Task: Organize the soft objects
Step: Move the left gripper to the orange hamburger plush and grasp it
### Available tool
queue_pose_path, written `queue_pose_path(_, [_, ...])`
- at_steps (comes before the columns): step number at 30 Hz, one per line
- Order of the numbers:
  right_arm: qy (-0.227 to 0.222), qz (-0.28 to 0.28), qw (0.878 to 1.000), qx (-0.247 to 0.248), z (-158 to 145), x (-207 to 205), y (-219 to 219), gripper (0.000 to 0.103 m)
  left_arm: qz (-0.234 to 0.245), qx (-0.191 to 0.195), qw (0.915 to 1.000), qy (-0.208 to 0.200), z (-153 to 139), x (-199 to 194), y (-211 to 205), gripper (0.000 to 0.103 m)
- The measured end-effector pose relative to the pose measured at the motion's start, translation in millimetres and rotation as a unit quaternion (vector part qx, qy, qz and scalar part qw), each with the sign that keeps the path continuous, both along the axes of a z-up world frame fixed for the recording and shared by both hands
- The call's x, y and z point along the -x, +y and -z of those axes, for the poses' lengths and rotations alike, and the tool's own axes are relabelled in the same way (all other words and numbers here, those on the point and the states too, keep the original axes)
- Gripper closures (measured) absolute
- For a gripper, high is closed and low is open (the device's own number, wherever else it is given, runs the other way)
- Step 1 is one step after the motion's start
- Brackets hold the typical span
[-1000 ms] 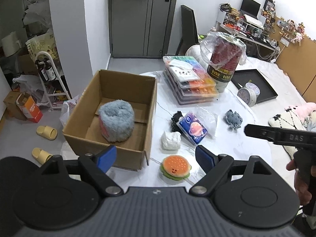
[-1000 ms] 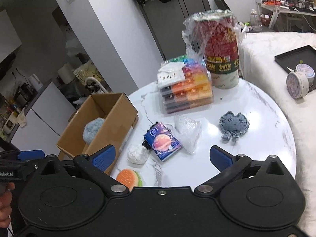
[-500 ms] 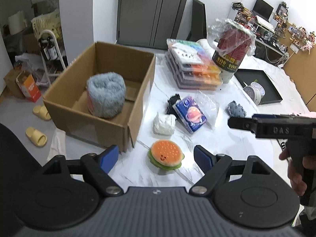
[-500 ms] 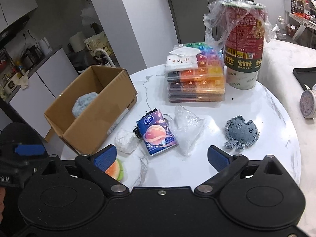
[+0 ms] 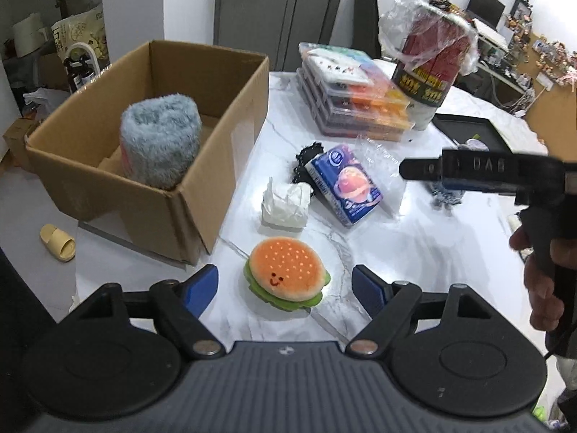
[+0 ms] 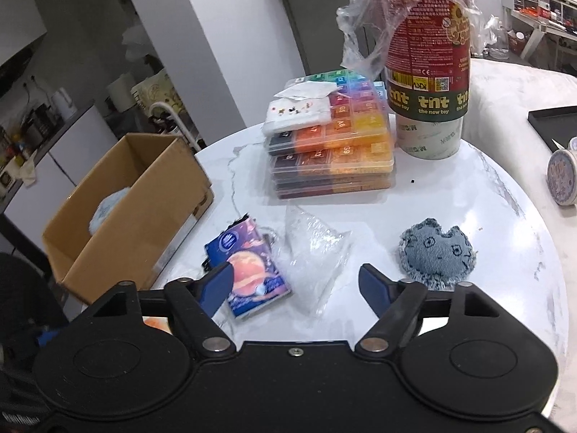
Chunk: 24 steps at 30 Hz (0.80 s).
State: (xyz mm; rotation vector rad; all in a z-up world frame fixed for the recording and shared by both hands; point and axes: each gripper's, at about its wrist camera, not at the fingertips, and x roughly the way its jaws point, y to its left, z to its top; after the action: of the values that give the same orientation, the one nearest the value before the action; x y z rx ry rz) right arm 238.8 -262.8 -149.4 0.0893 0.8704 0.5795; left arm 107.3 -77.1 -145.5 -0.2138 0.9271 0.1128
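Note:
An orange and green burger plush [image 5: 286, 273] lies on the white marble table [image 5: 414, 249], between the open fingers of my left gripper [image 5: 285, 290]. A brown cardboard box [image 5: 173, 195] at the left holds a fluffy grey-blue roll [image 5: 160, 140]. A white crumpled wad [image 5: 286, 200], a blue tissue pack [image 5: 344, 184] and a clear plastic bag [image 6: 315, 249] lie mid-table. A denim plush [image 6: 436, 254] lies right of my open, empty right gripper [image 6: 297, 285], which hovers over the bag and tissue pack [image 6: 249, 270].
A stack of colourful bead cases [image 6: 331, 144] and a red toy tub in plastic wrap [image 6: 427, 61] stand at the back. A black tray [image 5: 465, 130] lies on the white bed at right. The box [image 6: 126, 213] overhangs the table's left edge.
My left gripper moved forward and down until the burger plush sits between its fingers. My right gripper moved closer over the tissue pack and plastic bag.

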Motion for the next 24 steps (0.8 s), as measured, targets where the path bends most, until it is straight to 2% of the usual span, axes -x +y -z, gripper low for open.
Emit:
queue_pose_path(11, [0.007, 0.013, 1.000, 0.022, 12, -17, 14, 0.033, -0.048, -0.006, 0.9987, 0.018, 25, -19, -5, 0.025])
queue_pose_path(14, [0.015, 0.015, 0.999, 0.029, 18, -19, 18, 0.036, -0.073, 0.003, 0.9969, 0.029, 30, -24, -3, 0.033])
queue_pose_path(16, [0.008, 0.008, 0.999, 0.041, 21, -18, 23, 0.036, -0.090, 0.015, 0.9951, 0.040, 34, -27, 0, 0.045])
queue_pose_path(17, [0.005, 0.005, 0.999, 0.046, 21, -18, 25, 0.037, -0.097, 0.018, 0.9942, 0.043, 35, -27, 1, 0.047])
queue_pose_path(18, [0.006, 0.005, 0.999, 0.048, 23, -18, 27, 0.039, -0.104, 0.014, 0.9936, 0.042, 34, -27, 1, 0.049])
queue_pose_path(20, [0.015, 0.010, 0.999, 0.046, 26, -20, 26, 0.053, -0.116, 0.020, 0.9921, 0.042, 34, -27, 3, 0.051])
queue_pose_path(24, [0.013, 0.010, 0.999, 0.038, 26, -18, 25, 0.063, -0.136, 0.036, 0.9892, 0.043, 34, -28, 8, 0.055])
